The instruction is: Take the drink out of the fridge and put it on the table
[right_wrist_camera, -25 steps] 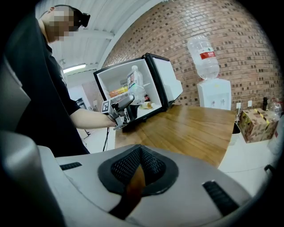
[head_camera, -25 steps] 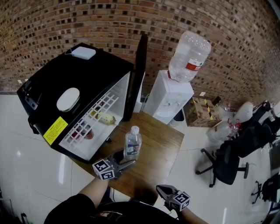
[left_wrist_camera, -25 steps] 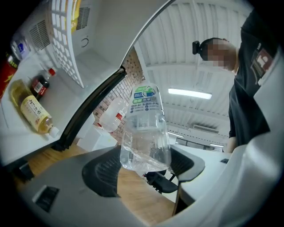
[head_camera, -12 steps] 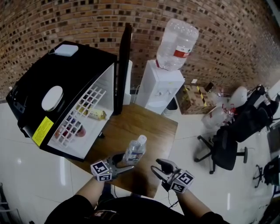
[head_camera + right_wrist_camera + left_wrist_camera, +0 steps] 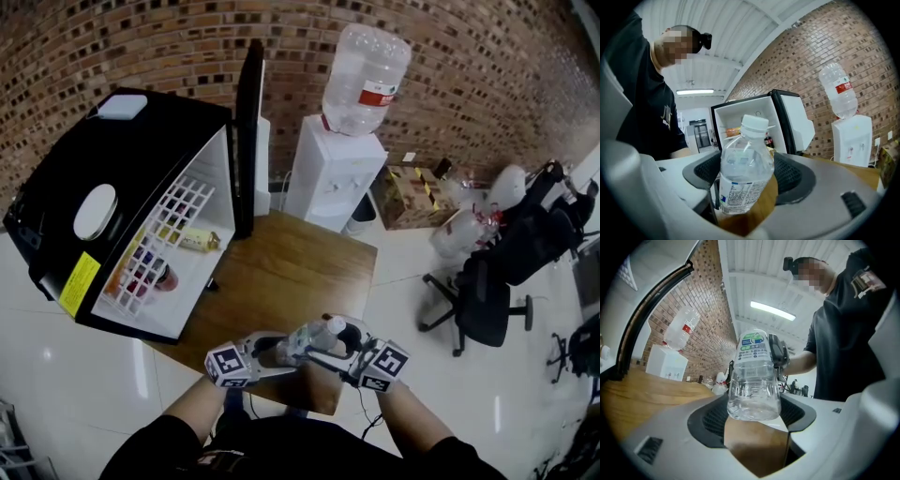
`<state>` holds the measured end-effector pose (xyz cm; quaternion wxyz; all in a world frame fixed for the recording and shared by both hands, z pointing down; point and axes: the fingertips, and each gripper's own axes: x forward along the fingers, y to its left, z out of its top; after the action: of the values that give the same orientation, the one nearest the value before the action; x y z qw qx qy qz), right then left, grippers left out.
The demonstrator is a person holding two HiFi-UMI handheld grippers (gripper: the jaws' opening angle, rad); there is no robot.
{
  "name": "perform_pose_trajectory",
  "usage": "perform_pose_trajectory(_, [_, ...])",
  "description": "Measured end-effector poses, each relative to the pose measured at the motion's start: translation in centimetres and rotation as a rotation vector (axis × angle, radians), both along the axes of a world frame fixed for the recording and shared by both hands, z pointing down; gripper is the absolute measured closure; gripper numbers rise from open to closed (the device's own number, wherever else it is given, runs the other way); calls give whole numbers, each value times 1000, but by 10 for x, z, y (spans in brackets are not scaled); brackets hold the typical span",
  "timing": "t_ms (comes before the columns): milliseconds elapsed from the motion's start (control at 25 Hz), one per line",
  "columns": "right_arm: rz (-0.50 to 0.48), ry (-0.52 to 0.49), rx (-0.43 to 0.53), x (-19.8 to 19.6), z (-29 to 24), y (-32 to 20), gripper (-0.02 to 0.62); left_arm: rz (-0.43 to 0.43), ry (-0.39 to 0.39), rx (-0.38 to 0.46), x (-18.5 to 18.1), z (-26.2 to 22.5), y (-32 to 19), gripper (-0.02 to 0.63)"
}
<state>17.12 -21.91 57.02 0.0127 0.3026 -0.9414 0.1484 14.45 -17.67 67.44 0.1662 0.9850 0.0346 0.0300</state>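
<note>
A clear water bottle (image 5: 314,337) with a white cap lies almost level in the air over the near edge of the wooden table (image 5: 281,272). My left gripper (image 5: 281,349) is shut on its lower half; in the left gripper view the bottle (image 5: 753,376) stands base-first between the jaws. My right gripper (image 5: 333,342) faces it from the right with its jaws opening. In the right gripper view the bottle (image 5: 743,173) sits cap-up between those jaws with gaps at both sides. The black fridge (image 5: 141,187) stands open at the left.
The fridge door (image 5: 248,131) stands open over the table's far left corner, and drinks remain on the shelves (image 5: 192,241). A water dispenser (image 5: 333,173) stands behind the table. An office chair (image 5: 487,300) and cluttered bags stand at the right.
The left gripper drew the bottle toward me and tipped it over to the right. The right gripper came up from the lower right, opened its jaws and now has the bottle's top between them.
</note>
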Motion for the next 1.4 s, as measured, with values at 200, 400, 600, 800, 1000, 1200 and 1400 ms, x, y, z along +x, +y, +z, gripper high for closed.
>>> perform_pose_trajectory(200, [-70, 192, 43, -18, 23, 10, 229, 31, -163, 57, 13, 38, 2, 276])
perform_pose_trajectory(400, [-18, 345, 93, -18, 53, -6, 232, -104, -331, 88, 16, 72, -27, 258])
perform_pose_trajectory(600, [7, 453, 102, -15, 93, -16, 232, -200, -440, 95, -7, 93, -44, 258])
perform_pose_trajectory(800, [3, 461, 78, -15, 130, -12, 229, -230, -413, 61, -22, 92, -43, 258])
perform_pose_trajectory(1000, [-33, 435, 66, -21, 128, -7, 195, -268, -373, 39, -27, 83, -40, 258])
perform_pose_trajectory(1200, [-11, 412, 63, -5, 119, 2, 189, -302, -396, 41, -25, 75, -42, 258])
perform_pose_trajectory(1400, [38, 376, 18, 33, 109, 31, 189, -374, -392, -3, -34, 59, -33, 258])
